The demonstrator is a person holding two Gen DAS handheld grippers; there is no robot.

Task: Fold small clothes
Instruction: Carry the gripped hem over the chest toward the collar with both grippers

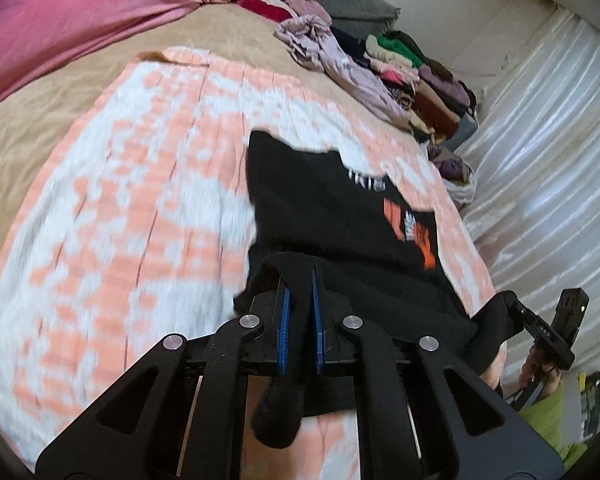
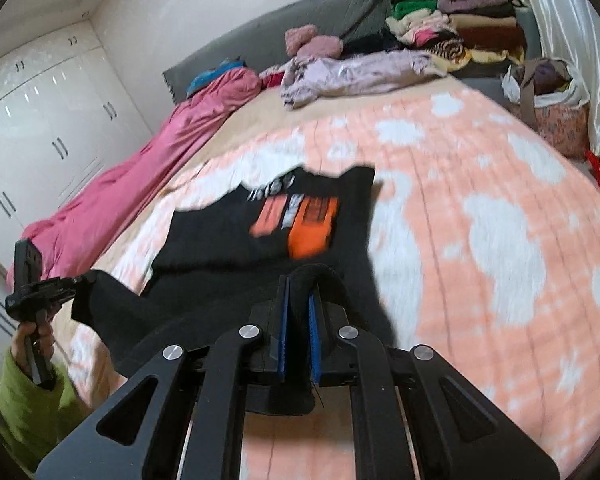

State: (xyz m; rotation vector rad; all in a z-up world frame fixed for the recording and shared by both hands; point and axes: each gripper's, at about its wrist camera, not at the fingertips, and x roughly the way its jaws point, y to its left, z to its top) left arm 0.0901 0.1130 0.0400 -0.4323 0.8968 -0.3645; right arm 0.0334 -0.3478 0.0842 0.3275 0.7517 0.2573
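Note:
A small black shirt [image 1: 339, 220] with an orange and white print lies partly on the peach and white blanket [image 1: 140, 200], its near hem lifted off the bed. My left gripper [image 1: 298, 280] is shut on one near corner of the hem, with black cloth bunched between the blue pads. My right gripper [image 2: 298, 284] is shut on the other near corner of the black shirt [image 2: 260, 232]. In the left wrist view the right gripper [image 1: 507, 300] shows at the right edge with cloth in it. In the right wrist view the left gripper [image 2: 80, 280] holds the far-left corner.
Stacks of folded clothes [image 2: 459, 28] and a crumpled lilac garment [image 2: 351, 74] lie at the head of the bed. A pink duvet [image 2: 148, 160] runs along the left side. A bag [image 2: 547, 100] stands by the white curtain [image 1: 539, 140]. White wardrobes [image 2: 40, 120] line the wall.

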